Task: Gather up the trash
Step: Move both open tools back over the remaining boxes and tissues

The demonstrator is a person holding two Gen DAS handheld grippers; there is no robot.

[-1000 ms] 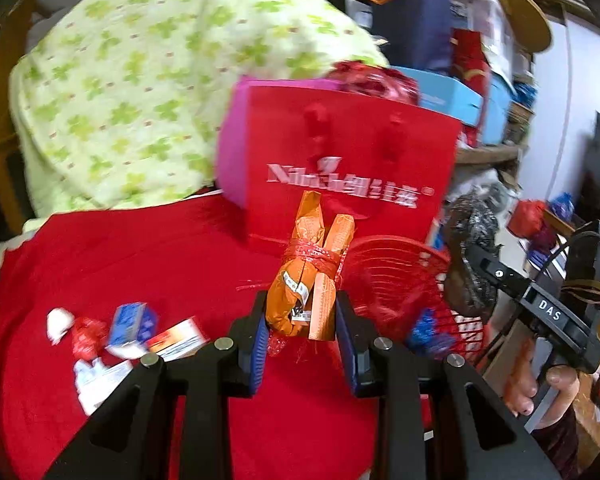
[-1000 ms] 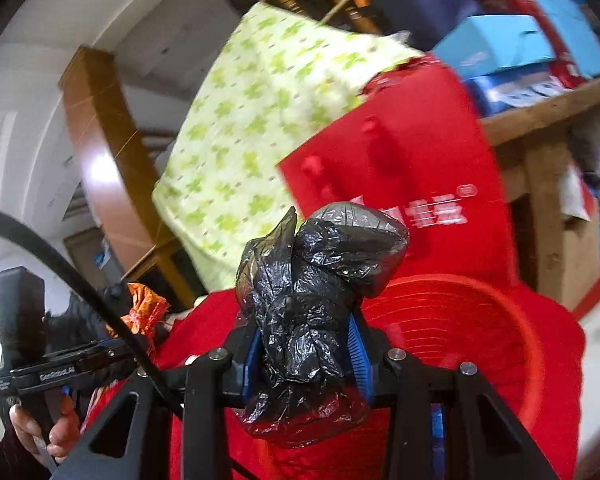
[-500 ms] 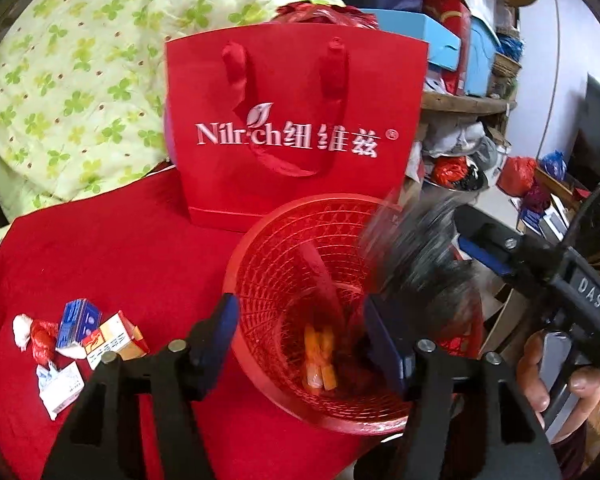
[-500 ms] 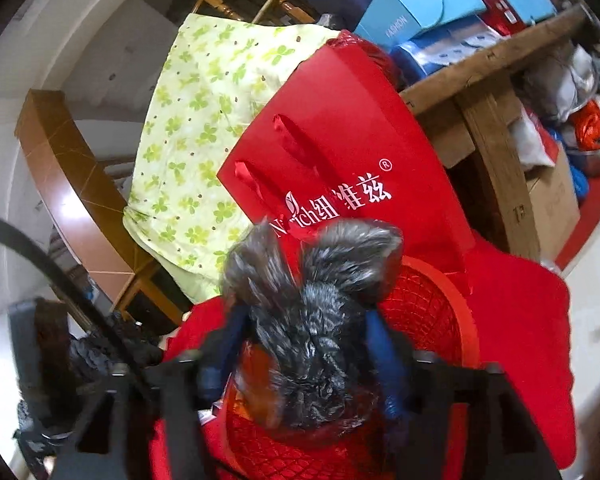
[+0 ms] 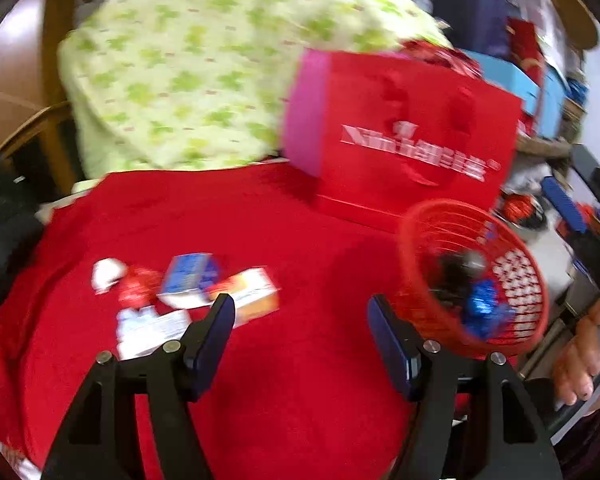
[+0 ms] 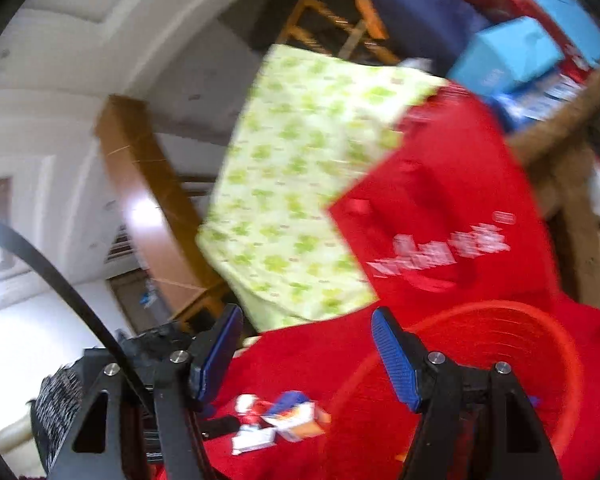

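Left gripper (image 5: 302, 338): my jaws were opening, wide apart, with only bare red cloth between them.
Right gripper (image 6: 306, 354): my jaws stood apart and gripped nothing.
Red basket (image 5: 512, 332): it sat on the red cloth (image 5: 236, 216), right of my left jaws in the left view, with a dark lump and a blue wrapper inside; blur hid the rest.
Loose trash (image 5: 188, 292): small boxes and wrappers lay clustered on the cloth, just past my left gripper's left finger.
Red paper bag (image 5: 412, 136): it stood behind the basket.
Green floral fabric (image 5: 204, 64): it was heaped behind the cloth.
Person's hand (image 5: 580, 356): it showed at the left view's right edge.
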